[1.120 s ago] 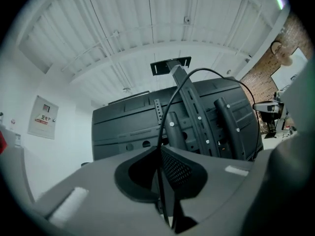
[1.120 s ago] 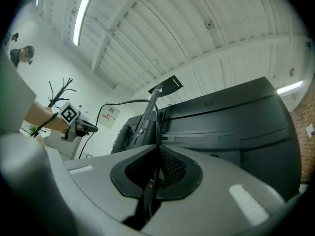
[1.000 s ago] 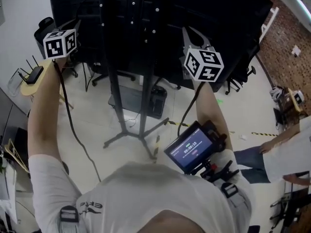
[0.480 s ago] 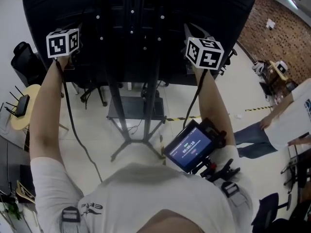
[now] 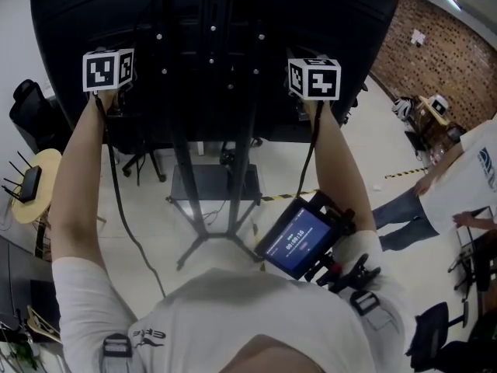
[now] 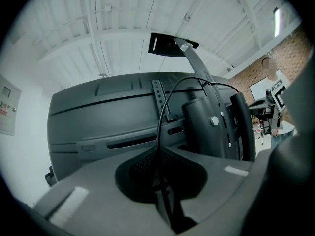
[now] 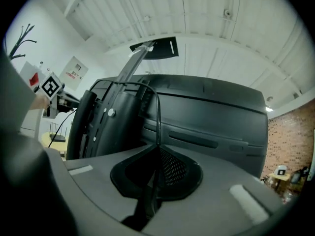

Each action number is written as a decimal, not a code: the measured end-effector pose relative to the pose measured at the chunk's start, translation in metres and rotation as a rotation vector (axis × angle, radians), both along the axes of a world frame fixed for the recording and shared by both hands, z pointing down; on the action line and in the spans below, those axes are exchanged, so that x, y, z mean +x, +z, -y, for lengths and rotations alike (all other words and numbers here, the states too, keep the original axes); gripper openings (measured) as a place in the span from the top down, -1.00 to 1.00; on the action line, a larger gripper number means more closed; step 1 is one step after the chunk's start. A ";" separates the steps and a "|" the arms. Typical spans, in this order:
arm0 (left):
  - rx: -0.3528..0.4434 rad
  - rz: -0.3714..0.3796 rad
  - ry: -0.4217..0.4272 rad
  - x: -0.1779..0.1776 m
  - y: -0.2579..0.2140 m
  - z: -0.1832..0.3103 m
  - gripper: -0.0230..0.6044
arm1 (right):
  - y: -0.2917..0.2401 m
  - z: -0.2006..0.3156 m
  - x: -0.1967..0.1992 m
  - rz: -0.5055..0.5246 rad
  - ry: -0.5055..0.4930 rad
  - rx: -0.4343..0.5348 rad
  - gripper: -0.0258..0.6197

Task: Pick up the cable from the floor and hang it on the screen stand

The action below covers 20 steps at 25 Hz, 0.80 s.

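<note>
Nearest: small monitor [image 5: 299, 239] strapped at the right forearm, lit, facing up. No part in the job.

Both arms raised forward and level, towards the back of the screen [image 5: 233, 22].

Left tongs [image 6: 158, 154]: pinched shut on the cable [image 6: 160, 117], a thin black line coming straight out of the closed tips. Right tongs [image 7: 157, 151]: likewise clamped on the same cable, nothing else between the tips.

Cable off the floor at the held part. Rises from each pair of tongs, then arches inward towards the middle. Loose tails dropping from both hands in the head view, the left one long, trailing down past the person's side; lower ends out of sight.

Between the two tongs: screen stand [image 5: 185, 179], with upright column and mounting bracket fixed to the back of the screen. Held span therefore lying side to side, crosswise to the upright, column at about its middle. Reaches the top of the bracket in both tongs' views; resting on it or just beside it, cannot tell.

Neither hand clearly nearer; much the same gap to the column left and right.

Judgement: hanging step in hand, not finished. Next, probably: lower the crosswise span onto the bracket, check for a catch, only then release.

Farther: pale floor [image 5: 155, 200], office chair [image 5: 23, 107] at the left, second person [image 5: 466, 185] at the right edge.
</note>
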<state>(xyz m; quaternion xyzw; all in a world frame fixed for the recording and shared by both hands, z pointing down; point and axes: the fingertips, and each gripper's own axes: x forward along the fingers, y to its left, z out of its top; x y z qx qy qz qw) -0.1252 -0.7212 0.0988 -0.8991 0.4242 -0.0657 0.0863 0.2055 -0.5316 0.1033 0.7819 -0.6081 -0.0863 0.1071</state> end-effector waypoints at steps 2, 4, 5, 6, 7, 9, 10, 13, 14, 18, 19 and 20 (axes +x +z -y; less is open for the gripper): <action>0.001 0.015 -0.003 0.003 0.004 0.000 0.88 | 0.006 0.004 0.000 -0.012 -0.004 -0.036 0.84; 0.001 0.024 -0.003 0.003 0.008 0.000 0.88 | 0.013 0.006 -0.002 -0.016 -0.011 -0.065 0.84; -0.002 0.025 -0.002 0.004 0.009 0.000 0.88 | 0.017 0.008 -0.003 -0.018 -0.015 -0.081 0.84; -0.005 0.026 0.000 0.004 0.011 0.000 0.88 | 0.022 0.009 -0.004 -0.021 -0.019 -0.096 0.84; -0.008 0.027 0.001 0.006 0.013 0.000 0.88 | 0.026 0.009 -0.004 -0.024 -0.021 -0.111 0.84; -0.015 0.033 0.002 0.008 0.018 0.001 0.87 | 0.034 0.011 -0.004 -0.026 -0.028 -0.133 0.84; -0.019 0.037 0.003 0.009 0.021 0.002 0.88 | 0.039 0.012 -0.005 -0.024 -0.034 -0.142 0.84; -0.033 0.046 0.010 0.012 0.032 0.004 0.88 | 0.053 0.015 -0.011 -0.019 -0.060 -0.164 0.84; -0.034 0.048 0.011 0.013 0.034 0.003 0.88 | 0.058 0.015 -0.013 -0.018 -0.067 -0.171 0.84; -0.016 0.045 0.016 0.016 0.028 0.000 0.88 | 0.068 0.016 -0.015 -0.015 -0.083 -0.174 0.84; -0.016 0.043 0.019 0.016 0.028 -0.001 0.88 | 0.070 0.016 -0.016 -0.014 -0.085 -0.172 0.84; -0.013 0.040 0.020 0.015 0.028 -0.002 0.87 | 0.073 0.016 -0.018 -0.012 -0.090 -0.172 0.84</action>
